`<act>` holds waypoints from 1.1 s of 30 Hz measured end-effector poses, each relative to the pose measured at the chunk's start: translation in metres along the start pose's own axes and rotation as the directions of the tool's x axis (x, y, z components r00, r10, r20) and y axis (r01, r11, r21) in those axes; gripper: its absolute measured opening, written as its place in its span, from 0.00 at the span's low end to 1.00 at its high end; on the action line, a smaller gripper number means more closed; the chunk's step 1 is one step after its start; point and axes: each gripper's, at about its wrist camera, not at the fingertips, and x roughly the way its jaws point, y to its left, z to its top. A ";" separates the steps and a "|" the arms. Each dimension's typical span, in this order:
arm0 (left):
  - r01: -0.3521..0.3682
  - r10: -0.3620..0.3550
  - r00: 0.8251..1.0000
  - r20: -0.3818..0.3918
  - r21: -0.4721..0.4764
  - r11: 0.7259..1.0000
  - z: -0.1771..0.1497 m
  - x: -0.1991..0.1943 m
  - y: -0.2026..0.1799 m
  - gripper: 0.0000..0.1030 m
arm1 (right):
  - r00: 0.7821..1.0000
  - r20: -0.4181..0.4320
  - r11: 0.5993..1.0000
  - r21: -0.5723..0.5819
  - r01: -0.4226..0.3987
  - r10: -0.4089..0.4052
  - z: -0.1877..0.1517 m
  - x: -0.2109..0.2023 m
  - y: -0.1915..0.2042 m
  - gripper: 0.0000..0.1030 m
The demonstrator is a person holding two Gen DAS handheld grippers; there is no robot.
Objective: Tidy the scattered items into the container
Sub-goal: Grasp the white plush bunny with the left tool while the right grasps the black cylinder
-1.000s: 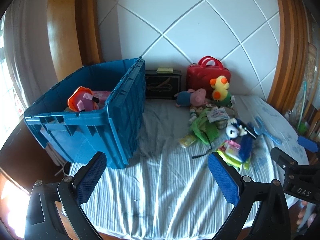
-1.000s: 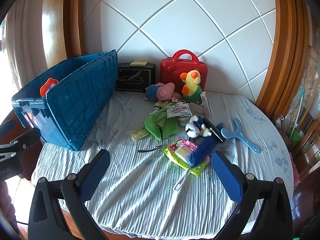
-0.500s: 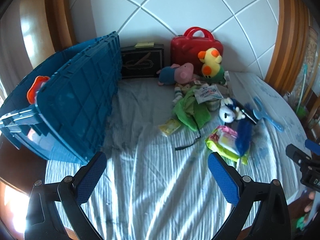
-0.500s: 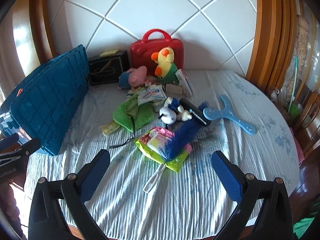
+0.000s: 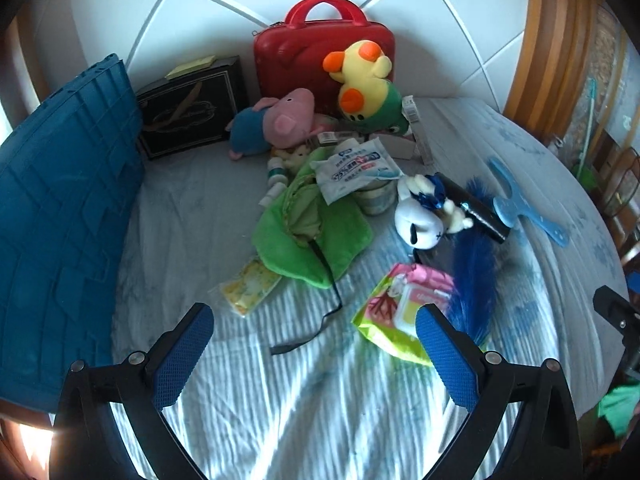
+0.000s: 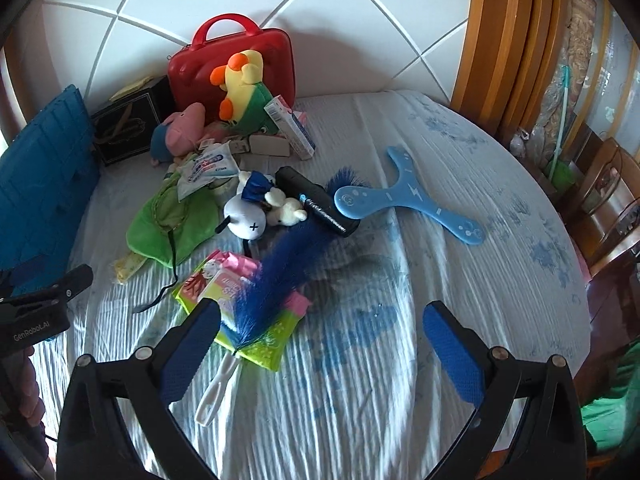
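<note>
Both hand-held grippers, left [image 5: 314, 354] and right [image 6: 320, 350], hover with fingers spread wide, empty. The scattered toys and packets [image 5: 344, 216] lie heaped mid-bed [image 5: 280, 400]. The blue container [image 5: 60, 220] stands at the bed's left edge.

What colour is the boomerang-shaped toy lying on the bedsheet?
Light blue, with faint lightning-bolt markings. The boomerang toy shows best in the right wrist view.

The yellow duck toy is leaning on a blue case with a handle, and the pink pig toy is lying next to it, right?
Not quite. The case behind the yellow duck toy is red, not blue; the blue thing is the big container off to the side. The left wrist view shows it clearly. The rest is right: the case has a handle, and the pink pig toy lies next to the duck.
</note>
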 end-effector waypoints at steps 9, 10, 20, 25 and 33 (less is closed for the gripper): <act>-0.081 0.075 0.996 -0.051 -0.117 0.990 0.027 0.051 -0.069 0.99 | 0.998 -0.030 0.993 -0.102 -0.066 0.063 0.060 0.062 -0.073 0.73; -0.088 0.079 0.995 -0.068 -0.134 0.987 0.029 0.057 -0.077 0.98 | 0.996 -0.050 0.987 -0.134 -0.085 0.078 0.067 0.074 -0.078 0.67; -0.196 0.172 0.973 -0.156 -0.149 0.969 0.058 0.111 -0.107 0.98 | 0.949 -0.182 0.914 -0.274 -0.300 0.257 0.109 0.155 -0.079 0.58; -0.157 0.129 0.970 -0.207 -0.124 0.980 0.068 0.148 -0.109 0.98 | 0.923 -0.245 0.875 -0.317 -0.365 0.296 0.120 0.188 -0.046 0.56; -0.102 0.066 0.955 -0.289 -0.110 0.989 0.075 0.200 -0.109 0.95 | 0.893 -0.360 0.854 -0.339 -0.395 0.271 0.129 0.249 -0.003 0.45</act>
